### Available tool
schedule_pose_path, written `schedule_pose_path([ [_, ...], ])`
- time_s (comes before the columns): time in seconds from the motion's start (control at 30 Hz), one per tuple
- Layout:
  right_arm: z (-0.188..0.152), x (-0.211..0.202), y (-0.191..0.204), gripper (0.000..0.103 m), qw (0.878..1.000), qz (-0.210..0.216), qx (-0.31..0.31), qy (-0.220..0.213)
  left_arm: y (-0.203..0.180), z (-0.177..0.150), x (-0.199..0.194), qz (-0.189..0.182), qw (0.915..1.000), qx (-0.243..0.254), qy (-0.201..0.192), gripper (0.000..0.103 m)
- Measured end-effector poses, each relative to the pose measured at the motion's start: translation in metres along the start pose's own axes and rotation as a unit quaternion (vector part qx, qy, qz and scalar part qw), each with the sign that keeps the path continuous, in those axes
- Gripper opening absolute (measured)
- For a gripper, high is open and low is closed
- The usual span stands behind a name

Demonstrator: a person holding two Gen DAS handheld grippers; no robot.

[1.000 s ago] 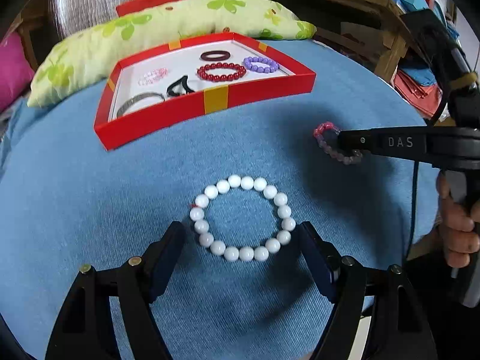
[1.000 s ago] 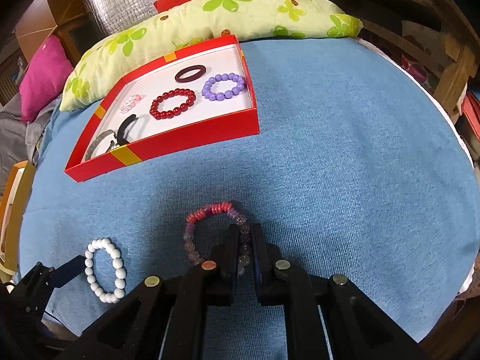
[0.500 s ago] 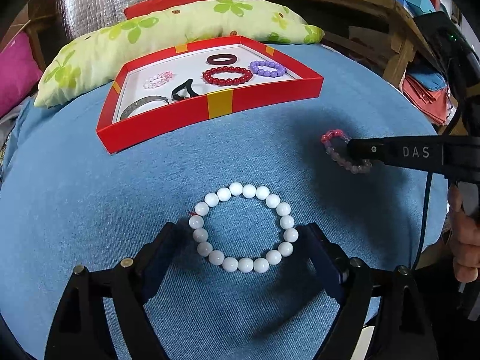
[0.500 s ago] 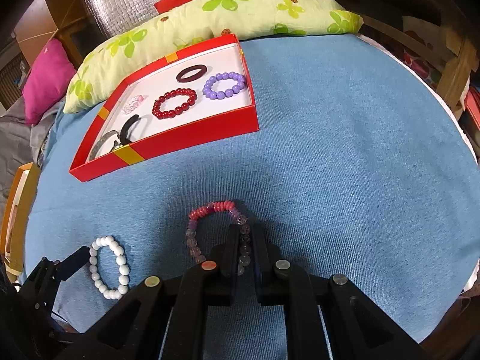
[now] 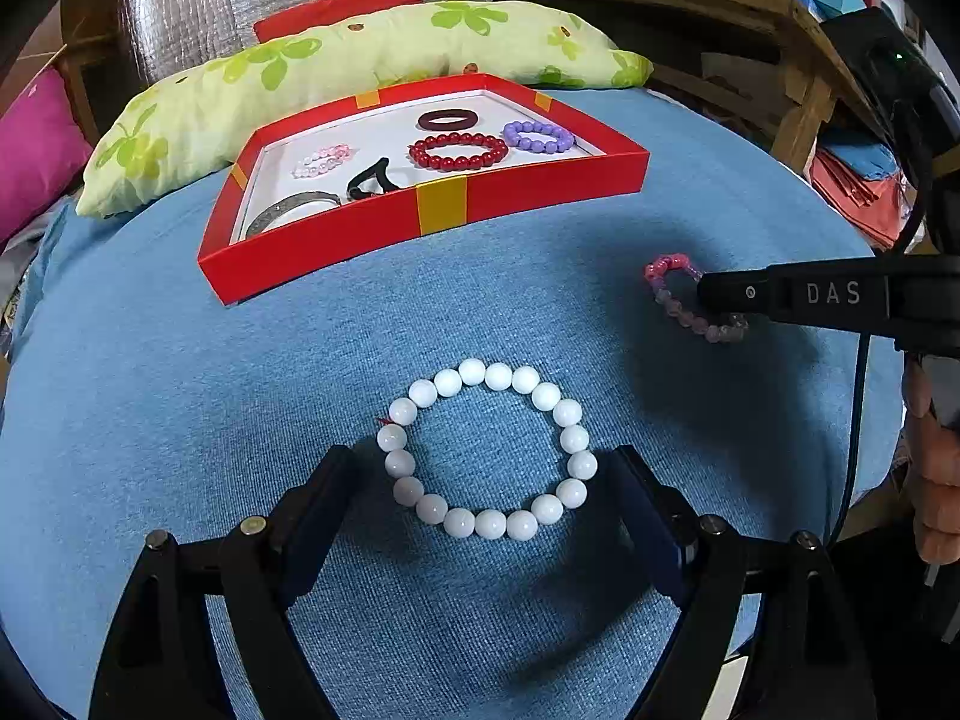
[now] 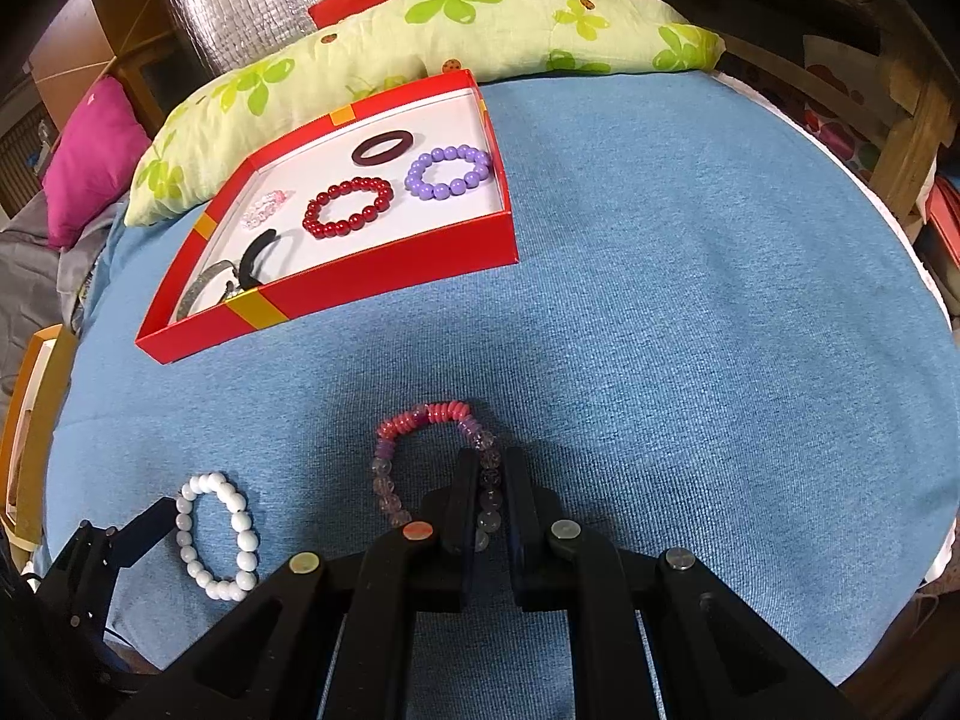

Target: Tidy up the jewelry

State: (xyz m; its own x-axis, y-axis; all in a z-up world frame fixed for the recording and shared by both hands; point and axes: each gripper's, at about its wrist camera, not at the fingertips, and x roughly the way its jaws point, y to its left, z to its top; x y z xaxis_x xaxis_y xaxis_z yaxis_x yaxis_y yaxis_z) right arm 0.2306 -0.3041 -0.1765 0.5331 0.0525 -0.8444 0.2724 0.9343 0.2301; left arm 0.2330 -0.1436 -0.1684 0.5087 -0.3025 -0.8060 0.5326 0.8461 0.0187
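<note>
A white bead bracelet (image 5: pixel 487 449) lies flat on the blue cloth, between the spread fingers of my open left gripper (image 5: pixel 480 483); it also shows in the right wrist view (image 6: pixel 217 535). My right gripper (image 6: pixel 491 483) is shut on the right side of a pink and purple bead bracelet (image 6: pixel 414 450), which also shows in the left wrist view (image 5: pixel 678 294). The red tray (image 5: pixel 420 219) with a white floor holds several bracelets: red beads (image 5: pixel 458 150), purple beads (image 5: pixel 538 137), a dark ring (image 5: pixel 447 119), pale pink beads (image 5: pixel 321 159), a black band and a silver bangle.
A green flowered cushion (image 5: pixel 360 78) lies behind the tray. A pink cushion (image 6: pixel 90 156) is at the left. Wooden furniture (image 5: pixel 750 24) stands beyond the right edge of the round blue table (image 6: pixel 690 300).
The left gripper has drawn back a little, so the white bracelet and tray sit lower in its view. The right gripper stays shut on the pink bracelet, shifted slightly.
</note>
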Motion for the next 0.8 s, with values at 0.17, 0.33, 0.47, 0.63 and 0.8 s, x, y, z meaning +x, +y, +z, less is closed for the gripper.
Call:
schedule_pose_path([
  [0.17, 0.0004, 0.0005, -0.0006, 0.011, 1.0, -0.002, 0.001, 0.0, -0.0009, -0.0003, -0.0004, 0.003, 1.0, 0.001, -0.006, 0.085],
  [0.33, 0.0021, 0.002, 0.0013, 0.011, 1.0, -0.008, 0.003, -0.001, -0.0048, 0.0, -0.0038, -0.001, 0.9997, 0.01, -0.023, 0.065],
  [0.47, 0.003, 0.0024, 0.0008, 0.011, 1.0, -0.008, 0.009, -0.001, -0.0064, 0.0019, -0.0038, -0.002, 0.9994, 0.011, -0.031, 0.052],
  [0.63, 0.0015, 0.0021, 0.0013, 0.011, 1.0, -0.008, 0.004, -0.003, -0.0083, 0.0051, -0.0032, -0.003, 0.9992, 0.012, -0.038, 0.031],
  [0.8, 0.0006, 0.0028, 0.0041, 0.011, 1.0, -0.019, 0.001, -0.01, -0.0085, 0.0055, -0.0014, -0.003, 0.999, 0.016, -0.042, 0.023],
])
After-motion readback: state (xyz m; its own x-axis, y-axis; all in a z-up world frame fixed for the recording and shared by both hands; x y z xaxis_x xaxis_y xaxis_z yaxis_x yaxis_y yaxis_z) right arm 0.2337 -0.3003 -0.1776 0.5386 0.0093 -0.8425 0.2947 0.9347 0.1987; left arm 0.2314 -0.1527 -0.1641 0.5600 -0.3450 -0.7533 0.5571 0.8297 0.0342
